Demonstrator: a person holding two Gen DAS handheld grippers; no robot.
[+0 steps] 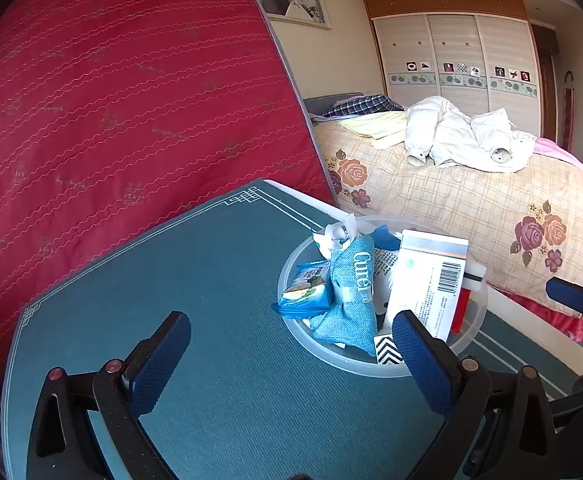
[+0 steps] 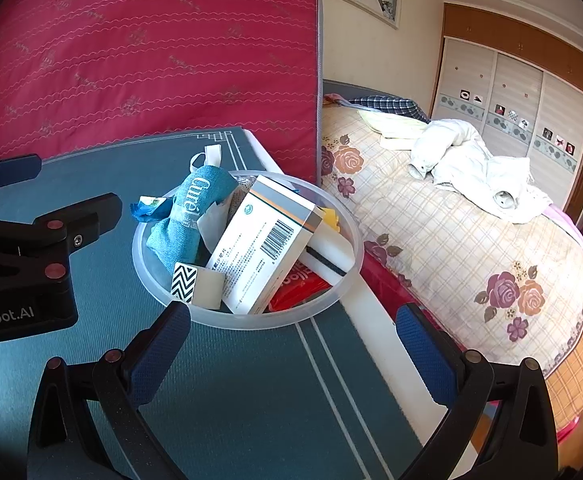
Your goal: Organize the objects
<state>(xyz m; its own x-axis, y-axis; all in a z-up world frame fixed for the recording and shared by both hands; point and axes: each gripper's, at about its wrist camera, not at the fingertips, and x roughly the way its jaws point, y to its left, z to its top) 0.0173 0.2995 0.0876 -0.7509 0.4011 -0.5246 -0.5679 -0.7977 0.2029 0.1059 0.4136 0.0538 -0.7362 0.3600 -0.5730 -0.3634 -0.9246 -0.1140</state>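
The clear bowl sits near the tabletop's far edge, crammed with a white box and a teal pouch. Both the left gripper and right gripper hover with jaws wide and empty. The box's long axis slants up and away; the right gripper seems nearer.

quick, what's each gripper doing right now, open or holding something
Left gripper: open, holding nothing, beside the bowl.
Right gripper: open, holding nothing.
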